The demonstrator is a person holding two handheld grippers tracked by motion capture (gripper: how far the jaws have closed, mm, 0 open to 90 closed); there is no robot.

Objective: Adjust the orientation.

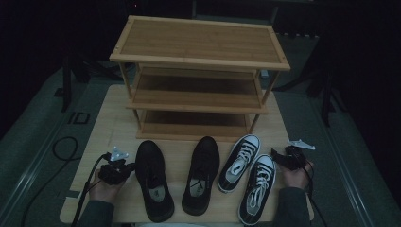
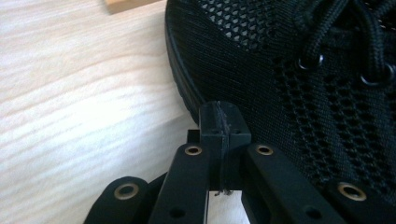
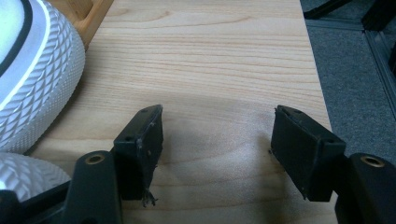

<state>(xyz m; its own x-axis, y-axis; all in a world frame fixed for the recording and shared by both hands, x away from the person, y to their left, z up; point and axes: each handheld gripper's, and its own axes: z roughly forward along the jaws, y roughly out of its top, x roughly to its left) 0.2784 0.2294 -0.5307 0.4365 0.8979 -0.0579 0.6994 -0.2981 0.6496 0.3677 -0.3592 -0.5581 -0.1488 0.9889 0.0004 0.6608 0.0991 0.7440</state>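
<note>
Resting at the table's [image 1: 118, 109] 7 o'clock, the left gripper [image 1: 126, 168] is fully closed, empty, beside a black shoe [image 1: 153, 179]; at 4 o'clock, the right gripper [image 1: 276, 157] gapes wide, empty, beside white-toed sneakers [image 1: 257, 189]

Three-tier wooden rack [image 1: 199, 71] at table's [image 1: 113, 113] far end.

The high view looks forward and down over the worktop [image 1: 118, 113]. Each tongs view skims it closely, the left beside the black shoe [image 2: 289, 84] at eight o'clock.
</note>
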